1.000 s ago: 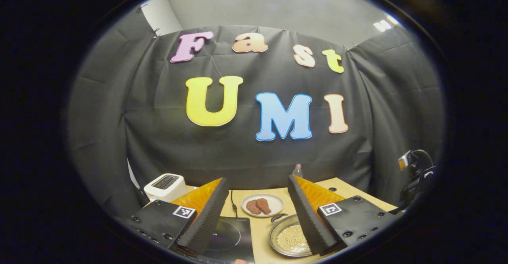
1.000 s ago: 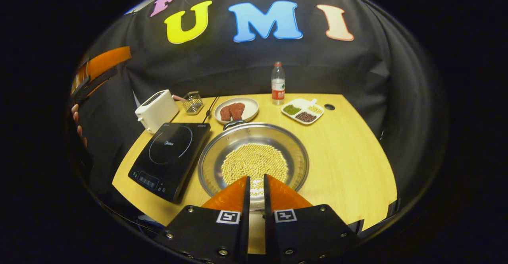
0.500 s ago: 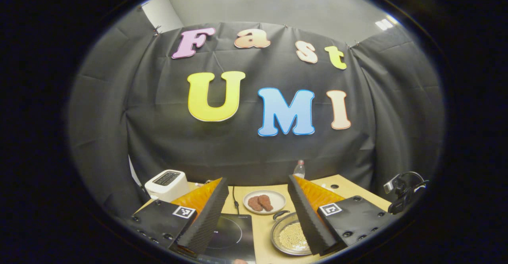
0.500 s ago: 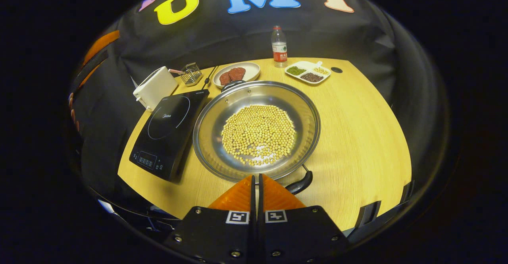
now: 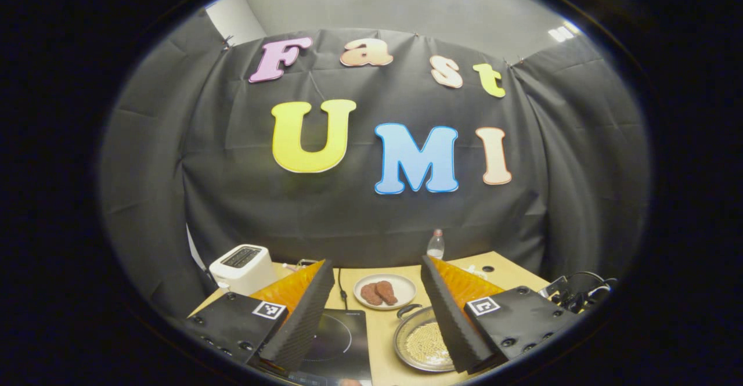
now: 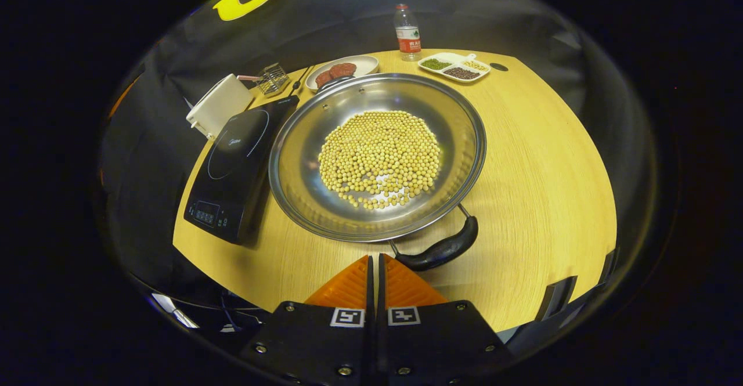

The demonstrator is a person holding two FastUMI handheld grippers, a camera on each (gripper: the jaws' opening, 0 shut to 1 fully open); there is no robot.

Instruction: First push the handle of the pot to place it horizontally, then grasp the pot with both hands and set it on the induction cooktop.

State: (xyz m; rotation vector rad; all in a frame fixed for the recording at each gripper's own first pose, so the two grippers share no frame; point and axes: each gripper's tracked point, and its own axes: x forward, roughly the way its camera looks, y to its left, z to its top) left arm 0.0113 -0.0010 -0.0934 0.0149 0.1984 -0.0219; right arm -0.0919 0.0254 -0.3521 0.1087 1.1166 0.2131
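Pot beside cooktop, handles on a near-far line

The cooktop (image 6: 238, 157) lies left; the pot (image 6: 377, 157) of beans touches its right edge, black handle (image 6: 441, 251) nearest. Left gripper (image 5: 377, 310) hangs high, level, jaws wide apart; right gripper (image 6: 376, 270) tilts down, jaws closed, empty.

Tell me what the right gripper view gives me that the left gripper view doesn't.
Right gripper view: the pot's near black handle, the divided snack dish, the wire basket, and the right gripper, shut just short of that handle. Left gripper view: the left gripper, open and held high, and the ceiling light. Both share the pot of soybeans, induction cooktop, toaster, meat plate and bottle.
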